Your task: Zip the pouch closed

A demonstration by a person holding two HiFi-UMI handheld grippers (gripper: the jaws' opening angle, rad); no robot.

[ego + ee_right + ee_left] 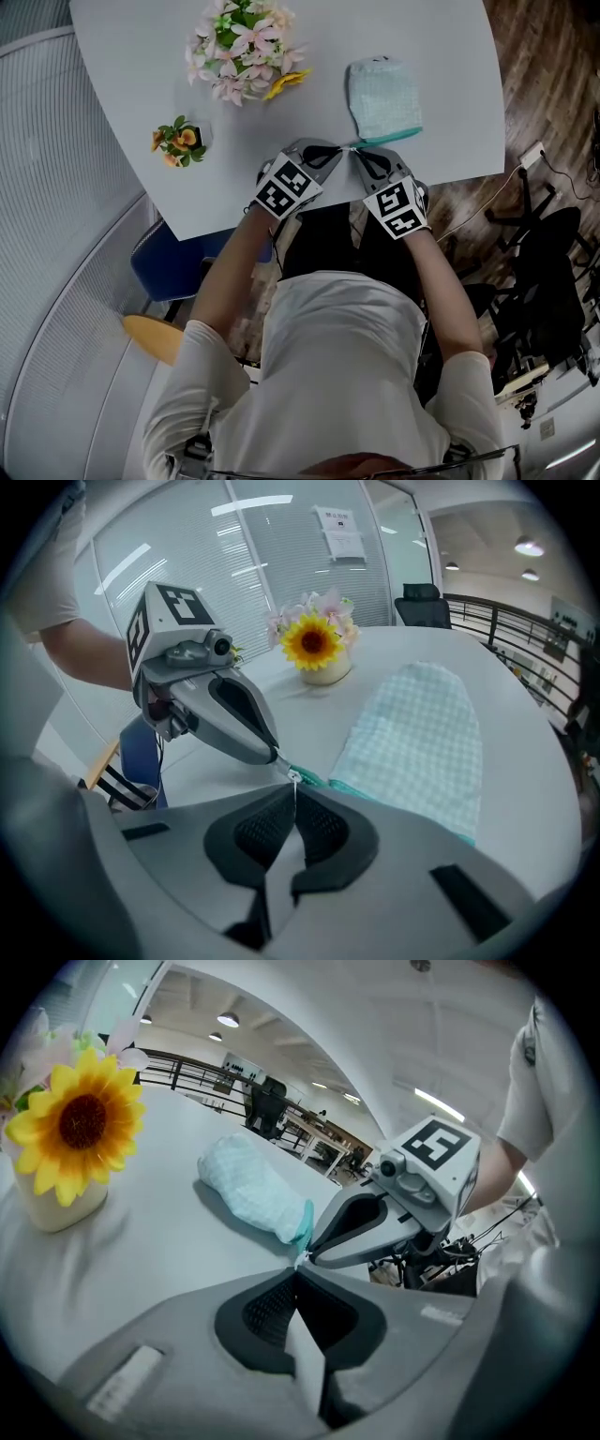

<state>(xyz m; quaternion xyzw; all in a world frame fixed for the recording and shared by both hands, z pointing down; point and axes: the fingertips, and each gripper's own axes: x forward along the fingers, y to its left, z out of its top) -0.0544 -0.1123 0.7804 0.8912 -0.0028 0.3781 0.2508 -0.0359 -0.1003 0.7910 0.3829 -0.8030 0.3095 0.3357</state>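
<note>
Gripping step, I judge: your left claw (298, 1271) pinches the teal corner (305, 1225) of the pale checked fabric pouch (384, 98) at the bench's (450, 56) near edge; your right claw (293, 794) pinches its metal zip pull (293, 778). Next, draw it along.

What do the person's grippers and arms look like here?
The left gripper and right gripper are grey, with tapered jaws lined by black ribbed pads. Each carries a white cube with black square markers. The person wears a white short-sleeved shirt.

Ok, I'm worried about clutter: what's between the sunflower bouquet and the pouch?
Nothing: only bare table separates the sunflower bouquet from the pouch, clearest in the head view.
</note>
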